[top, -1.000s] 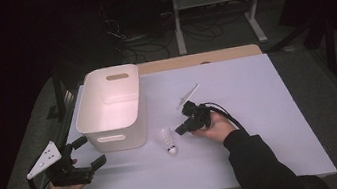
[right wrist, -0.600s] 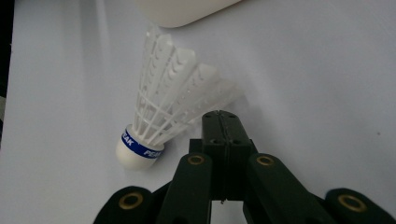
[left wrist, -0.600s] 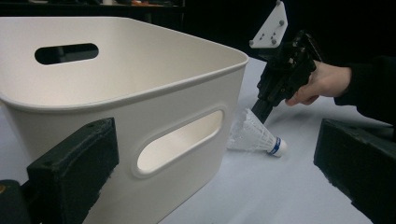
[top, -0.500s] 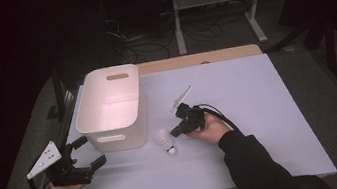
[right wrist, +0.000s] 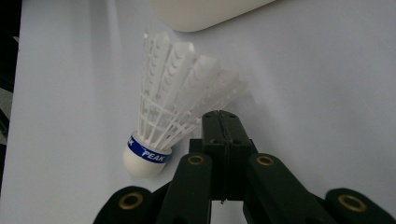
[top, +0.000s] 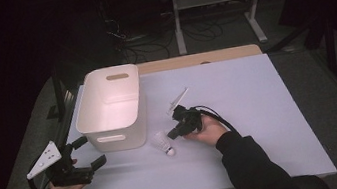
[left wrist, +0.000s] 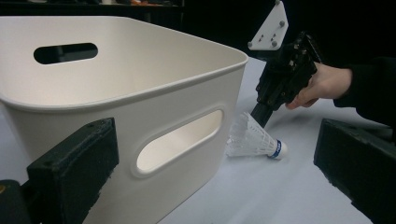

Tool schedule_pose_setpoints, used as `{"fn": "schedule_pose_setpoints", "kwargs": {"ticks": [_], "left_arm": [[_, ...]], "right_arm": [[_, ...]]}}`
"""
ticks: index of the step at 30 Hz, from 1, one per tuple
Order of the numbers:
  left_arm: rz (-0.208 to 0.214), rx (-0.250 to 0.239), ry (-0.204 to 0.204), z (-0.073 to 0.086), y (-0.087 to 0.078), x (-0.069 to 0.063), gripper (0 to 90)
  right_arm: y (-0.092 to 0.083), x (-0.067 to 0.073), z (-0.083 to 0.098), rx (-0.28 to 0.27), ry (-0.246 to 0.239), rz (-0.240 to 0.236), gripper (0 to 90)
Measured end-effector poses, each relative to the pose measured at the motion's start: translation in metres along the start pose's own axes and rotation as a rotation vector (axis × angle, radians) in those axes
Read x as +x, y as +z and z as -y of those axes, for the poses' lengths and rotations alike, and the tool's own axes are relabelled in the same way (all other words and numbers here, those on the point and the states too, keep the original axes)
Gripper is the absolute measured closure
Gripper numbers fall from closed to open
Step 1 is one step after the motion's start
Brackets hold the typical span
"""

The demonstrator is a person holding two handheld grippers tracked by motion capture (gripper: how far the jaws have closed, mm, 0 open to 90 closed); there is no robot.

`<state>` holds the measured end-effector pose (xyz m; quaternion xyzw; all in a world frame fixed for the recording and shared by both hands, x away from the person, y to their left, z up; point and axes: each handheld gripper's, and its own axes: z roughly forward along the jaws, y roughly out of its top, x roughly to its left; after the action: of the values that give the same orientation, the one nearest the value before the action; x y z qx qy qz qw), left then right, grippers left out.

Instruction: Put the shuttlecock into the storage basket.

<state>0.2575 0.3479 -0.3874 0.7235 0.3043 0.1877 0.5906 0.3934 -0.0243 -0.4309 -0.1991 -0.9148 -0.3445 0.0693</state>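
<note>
A white shuttlecock [top: 164, 143] with a blue band lies on its side on the table, just in front of the white bin [top: 112, 139]. My right gripper [top: 171, 135] is shut with nothing in it, and its tip rests at the shuttlecock's feather skirt [right wrist: 187, 88]. From the left gripper view, the right gripper [left wrist: 259, 119] slants down onto the shuttlecock [left wrist: 252, 140] beside the bin [left wrist: 187, 93]. My left gripper [top: 91, 150] stands open near the table's front left corner, facing the bin's near wall and holding nothing.
The pale table top [top: 260, 111] spreads wide to the right of my right hand. A black cable [top: 217, 115] loops from the right gripper. A wooden strip [top: 201, 58] runs along the table's far edge, with a metal stand [top: 213, 2] and cables on the floor behind.
My right gripper has edged left, bringing its shut tip up against the shuttlecock. The left gripper, the bin and the shuttlecock have stayed put.
</note>
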Motion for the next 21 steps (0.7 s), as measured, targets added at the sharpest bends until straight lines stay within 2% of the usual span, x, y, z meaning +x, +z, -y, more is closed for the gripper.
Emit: {"fn": "schedule_pose_setpoints", "kwargs": {"ticks": [21], "left_arm": [[0.000,0.000,-0.001,0.0000,0.0000,0.0002,0.0]], "right_arm": [[-0.0070,0.0046,-0.0004,-0.011,-0.007,0.006,88.5]]}}
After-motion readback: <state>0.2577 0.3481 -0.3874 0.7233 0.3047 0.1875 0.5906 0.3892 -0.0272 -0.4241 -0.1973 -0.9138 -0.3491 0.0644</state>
